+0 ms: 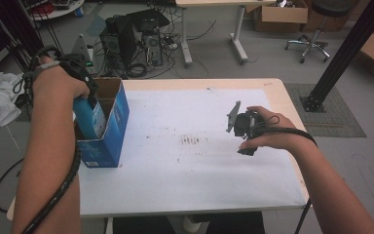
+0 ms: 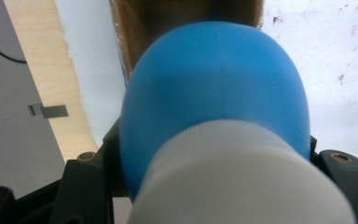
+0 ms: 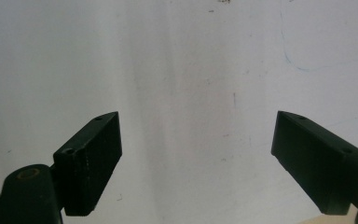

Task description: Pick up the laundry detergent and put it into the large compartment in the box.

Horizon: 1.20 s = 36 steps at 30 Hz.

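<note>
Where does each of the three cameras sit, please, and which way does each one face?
High view: above the person's side, facing forward and down on the table; both forearms, left claw and right claw show.
Left gripper view: rides the left claw, looking along its jaws at the blue bottle over the box.
Right gripper view: rides the right claw, facing bare tabletop.
Shared: high and left views both show bottle and box.

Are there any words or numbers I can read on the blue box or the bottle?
None can be read.
Blue box: a white label low on its side, print too small and blurred.
Blue bottle, held by the left hand-held gripper: a pale label, also blurred.
</note>
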{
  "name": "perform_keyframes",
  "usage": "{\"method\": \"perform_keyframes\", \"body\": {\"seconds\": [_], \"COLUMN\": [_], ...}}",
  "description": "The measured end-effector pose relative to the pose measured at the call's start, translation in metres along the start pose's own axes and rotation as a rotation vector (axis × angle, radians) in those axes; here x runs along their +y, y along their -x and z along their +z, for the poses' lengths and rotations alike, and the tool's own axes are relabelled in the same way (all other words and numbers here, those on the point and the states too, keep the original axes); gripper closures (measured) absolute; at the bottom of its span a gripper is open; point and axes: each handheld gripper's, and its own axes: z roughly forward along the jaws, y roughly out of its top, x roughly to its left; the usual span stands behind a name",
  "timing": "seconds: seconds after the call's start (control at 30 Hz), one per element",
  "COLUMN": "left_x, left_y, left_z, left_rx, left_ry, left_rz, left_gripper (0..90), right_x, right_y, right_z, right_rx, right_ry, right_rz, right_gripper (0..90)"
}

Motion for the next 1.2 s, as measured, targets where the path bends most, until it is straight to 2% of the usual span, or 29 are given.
{"method": "perform_keyframes", "body": {"seconds": [0.33, 0.47, 1.2], "left_x": [0.005, 0.006, 0.017], "left_y": [-0.001, -0.004, -0.006], "left_z": [0.039, 0.055, 0.098], "left_rx": [-0.008, -0.017, 0.011], "left_ry": [-0.015, -0.024, -0.054], "left_rz": [0.019, 0.014, 0.046], "left_gripper": [39.5, 39.5, 39.5], "right_x": [0.0, -0.001, -0.002], "right_y": [-0.001, -0.001, -0.001], "right_z": [0.0, 0.0, 0.004], "right_rx": [-0.003, -0.005, -0.006], "right_ry": [0.004, 0.003, 0.0], "right_rz": [-0.001, 0.004, 0.016], "right_gripper": [16.2, 16.2, 16.2]}}
